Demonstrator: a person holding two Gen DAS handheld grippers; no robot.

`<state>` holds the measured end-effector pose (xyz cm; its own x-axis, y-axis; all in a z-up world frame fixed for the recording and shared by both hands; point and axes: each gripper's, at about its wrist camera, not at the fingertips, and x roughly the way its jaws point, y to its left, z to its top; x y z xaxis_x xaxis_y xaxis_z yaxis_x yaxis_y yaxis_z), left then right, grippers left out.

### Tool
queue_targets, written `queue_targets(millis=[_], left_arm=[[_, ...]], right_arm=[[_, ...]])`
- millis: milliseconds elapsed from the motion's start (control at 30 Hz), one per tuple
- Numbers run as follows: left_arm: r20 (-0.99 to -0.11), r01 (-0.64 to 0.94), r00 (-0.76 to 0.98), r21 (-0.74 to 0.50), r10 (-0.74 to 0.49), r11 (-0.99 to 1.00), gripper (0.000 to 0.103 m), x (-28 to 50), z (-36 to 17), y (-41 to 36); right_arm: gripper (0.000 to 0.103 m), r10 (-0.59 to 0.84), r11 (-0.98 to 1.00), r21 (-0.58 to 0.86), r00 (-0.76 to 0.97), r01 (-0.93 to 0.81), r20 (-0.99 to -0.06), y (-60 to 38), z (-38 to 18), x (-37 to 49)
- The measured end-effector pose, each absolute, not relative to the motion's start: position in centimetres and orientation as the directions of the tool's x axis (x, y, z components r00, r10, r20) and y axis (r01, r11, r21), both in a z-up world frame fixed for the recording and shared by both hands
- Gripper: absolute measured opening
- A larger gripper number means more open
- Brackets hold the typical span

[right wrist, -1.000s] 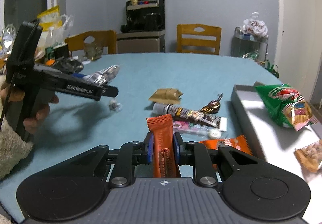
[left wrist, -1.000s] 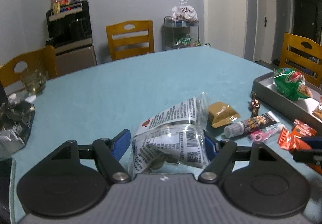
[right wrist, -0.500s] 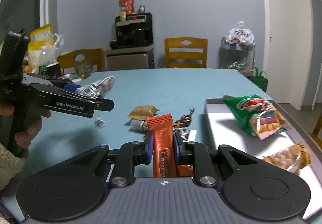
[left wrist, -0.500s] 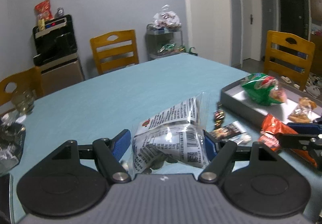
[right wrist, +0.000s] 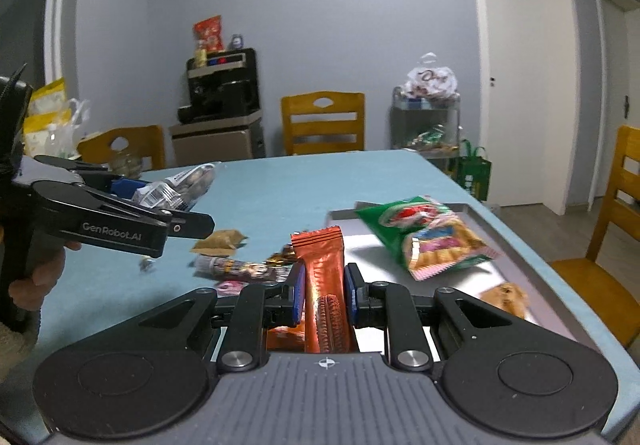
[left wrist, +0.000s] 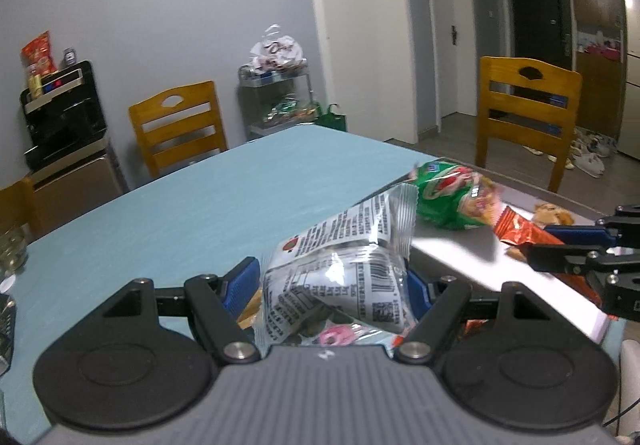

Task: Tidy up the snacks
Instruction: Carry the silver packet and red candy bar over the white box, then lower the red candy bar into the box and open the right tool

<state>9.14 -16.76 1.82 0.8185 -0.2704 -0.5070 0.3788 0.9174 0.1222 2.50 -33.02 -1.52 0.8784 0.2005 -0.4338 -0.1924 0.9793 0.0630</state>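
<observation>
Right gripper (right wrist: pixel 322 295) clamps orange snack bar (right wrist: pixel 322 277) near tray (right wrist: pixel 532 245).

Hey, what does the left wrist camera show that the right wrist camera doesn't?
Only the left wrist view: the printed back of the clear snack packet, clamped in the left claw, and a dark doorway with shoes on the floor.

Only the right wrist view: loose snacks on the table beside the tray, including a tan packet, and the person's hand.

Both: the grey tray holding the green snack bag, and the orange wrapper gripped by the right claw.
</observation>
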Motion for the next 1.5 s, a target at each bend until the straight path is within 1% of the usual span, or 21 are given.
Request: queue_targets(millis=[267,567,733,1067,1500], left_arm=[[-0.510,0.480,0.781,0.122,-0.360,0.869,0.074,8.8,2.2,-22.4],[-0.530,0.582,0.727,0.137,-0.437,0.802,0.074,7.9,0.9,-28.3],[-0.549,0.620,0.699,0.147,-0.458,0.771,0.074,7.3,-0.2,-31.2],[-0.570,0.673,0.664,0.174,-0.484,0.719,0.074,6.9,-2.5,-33.5],[-0.603,0.712,0.629,0.196,-0.490,0.674,0.074,7.3,-5.0,-35.2]], right_arm=[[0.022,0.148,0.989,0.077,0.894,-0.127,-0.424,-36.7,-1.6,2.0],[0.022,0.078,0.995,0.093,0.896,-0.041,-0.438,-40.9,-2.6,1.4],[0.023,0.039,0.994,0.109,0.897,0.011,-0.441,-42.5,-3.3,1.6],[0.022,-0.016,0.989,0.128,0.898,0.080,-0.439,-44.6,-4.4,3.2],[0.022,-0.035,0.986,0.135,0.907,0.101,-0.420,-44.8,-6.1,5.0]])
